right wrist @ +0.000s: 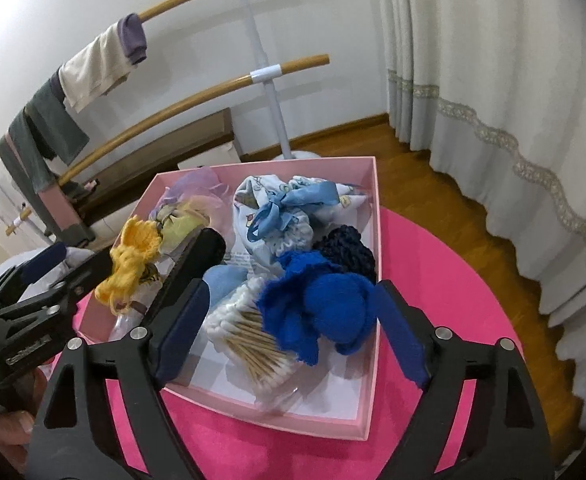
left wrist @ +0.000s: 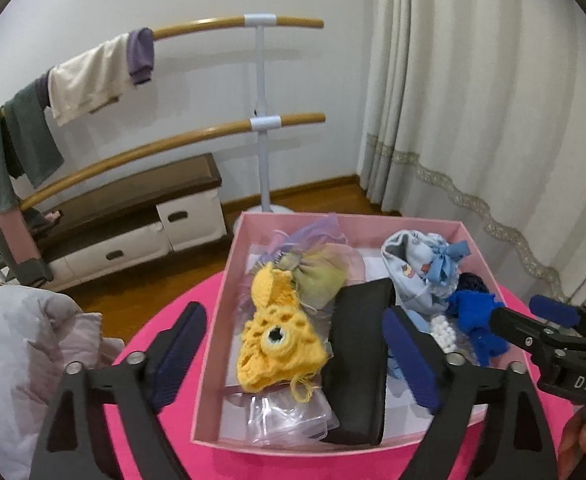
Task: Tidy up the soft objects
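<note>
Grippers come first: the left gripper (left wrist: 293, 360) gapes wide with nothing between its fingers, straddling the pink box's (left wrist: 213, 360) left wall and a yellow crochet piece (left wrist: 281, 344). Likewise spread, the right gripper (right wrist: 289, 336) flanks a blue knitted piece (right wrist: 321, 312) without visibly clamping it. Inside the box, a black case (left wrist: 357, 360) divides the yellow side from cotton swabs (right wrist: 253, 340), a pale blue drawstring pouch (right wrist: 277, 216) and a pastel organza pouch (left wrist: 321, 264). Box sits on a pink round table (right wrist: 433, 264); beyond stand a clothes rack (left wrist: 261, 120) and curtain (left wrist: 473, 100).
</note>
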